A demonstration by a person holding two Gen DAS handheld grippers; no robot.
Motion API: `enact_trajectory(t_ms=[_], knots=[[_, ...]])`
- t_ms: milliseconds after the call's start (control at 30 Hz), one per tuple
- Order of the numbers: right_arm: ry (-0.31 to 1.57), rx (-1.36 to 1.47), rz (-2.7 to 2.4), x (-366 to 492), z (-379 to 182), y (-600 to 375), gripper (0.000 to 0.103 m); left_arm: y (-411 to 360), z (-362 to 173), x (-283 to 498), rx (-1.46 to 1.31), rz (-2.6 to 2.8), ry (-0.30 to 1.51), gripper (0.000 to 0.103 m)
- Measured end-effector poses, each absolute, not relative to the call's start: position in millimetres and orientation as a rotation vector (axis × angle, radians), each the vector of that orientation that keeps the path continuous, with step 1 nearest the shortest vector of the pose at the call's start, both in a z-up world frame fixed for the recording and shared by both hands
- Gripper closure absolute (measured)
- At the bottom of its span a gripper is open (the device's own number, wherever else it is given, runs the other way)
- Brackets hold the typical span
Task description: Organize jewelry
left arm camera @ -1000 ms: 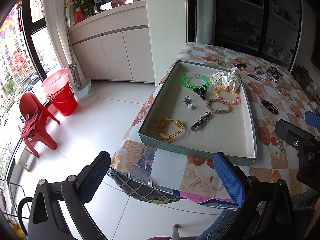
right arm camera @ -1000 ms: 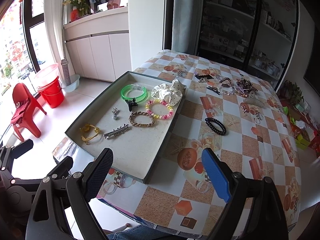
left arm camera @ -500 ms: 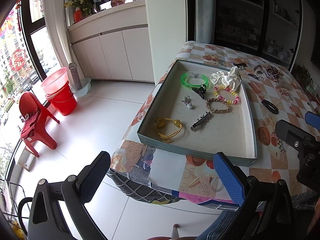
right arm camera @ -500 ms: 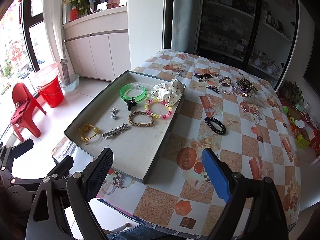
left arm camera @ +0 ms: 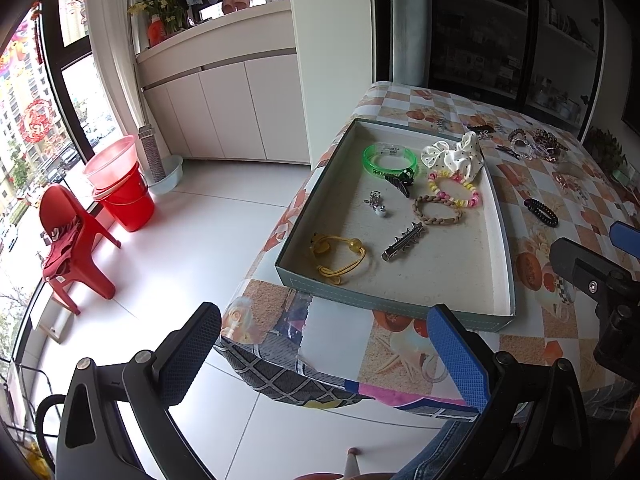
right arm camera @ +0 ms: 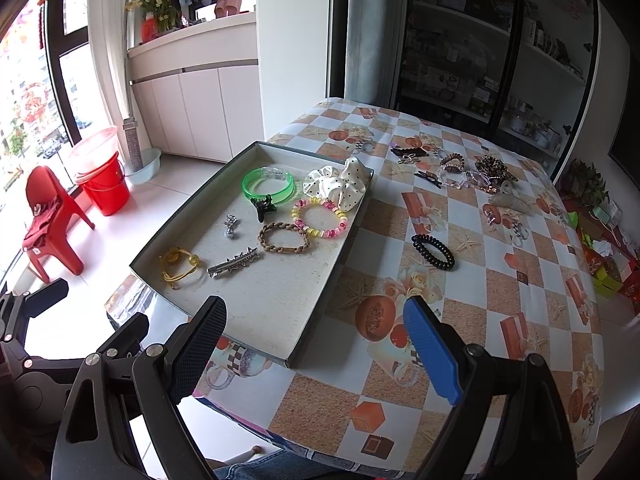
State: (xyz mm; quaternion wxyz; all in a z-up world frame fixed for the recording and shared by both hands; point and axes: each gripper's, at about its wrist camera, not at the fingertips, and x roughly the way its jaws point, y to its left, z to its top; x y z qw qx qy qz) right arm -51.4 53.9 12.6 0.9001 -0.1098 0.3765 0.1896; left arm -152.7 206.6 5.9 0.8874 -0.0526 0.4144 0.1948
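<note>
Black coil hair tie [right arm camera: 433, 251] lies at one o'clock from the right tongs [right arm camera: 316, 350], nearer them; both tongs gape empty; left tongs [left arm camera: 324, 356].

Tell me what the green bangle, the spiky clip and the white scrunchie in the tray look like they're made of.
Green bangle: translucent glossy plastic, probably; light passes through it. Spiky clip: looks like metal, silvery with bright glints. White scrunchie: soft gathered fabric with black dots and a slight satin sheen.

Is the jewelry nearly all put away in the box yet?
Partly. The tray already holds several pieces, like the green bangle. Nothing is in hand: both grippers' jaws are open and empty. The black coil hair tie and a far pile remain on the table.
</note>
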Motion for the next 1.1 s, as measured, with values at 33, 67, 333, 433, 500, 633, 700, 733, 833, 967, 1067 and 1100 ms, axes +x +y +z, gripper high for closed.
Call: enact_trajectory(t_ms=[33,67,333,433,500,633,700,733,833,967,1067,1100], knots=[[0.779,-0.227,0.392,-51.3,13.3,54.6,0.011,206.9,5.4,-152.5,-0.109,0.404,0.862,0.000],[0.779,-0.226,0.392,-51.5,11.9,53.4,0.011,206.8,4.8,-152.3,-0.108,0.404,0.862,0.000],[0.780,-0.226,0.393,-50.1,14.2,55.4,0.011,205.1,3.0,-151.1,-0.101,0.400,0.867,0.000],[0.784,-0.227,0.396,-50.7,10.8,53.4,0.011,205.8,2.4,-150.9,-0.104,0.402,0.872,0.000],[0.785,-0.227,0.398,-52.5,7.7,52.2,0.011,206.5,2.1,-149.4,-0.105,0.404,0.876,0.000],[0.787,-0.226,0.397,-51.3,8.1,52.9,0.011,207.1,1.3,-147.7,-0.103,0.409,0.883,0.000],[0.789,-0.225,0.398,-52.5,6.8,52.5,0.011,207.3,0.9,-145.5,-0.099,0.411,0.887,0.000],[0.789,-0.225,0.398,-53.2,5.8,52.0,0.011,207.2,0.8,-145.9,-0.098,0.410,0.888,0.000],[0.790,-0.226,0.398,-51.1,6.2,53.3,0.011,206.8,0.9,-145.0,-0.095,0.410,0.885,0.000],[0.793,-0.228,0.400,-52.6,4.2,54.7,0.011,206.1,0.7,-143.4,-0.092,0.404,0.887,0.000],[0.795,-0.228,0.401,-52.6,2.5,56.2,0.011,206.0,0.8,-142.8,-0.095,0.403,0.887,0.000],[0.796,-0.228,0.401,-52.8,2.3,56.2,0.011,206.0,0.6,-142.8,-0.096,0.401,0.888,0.000]])
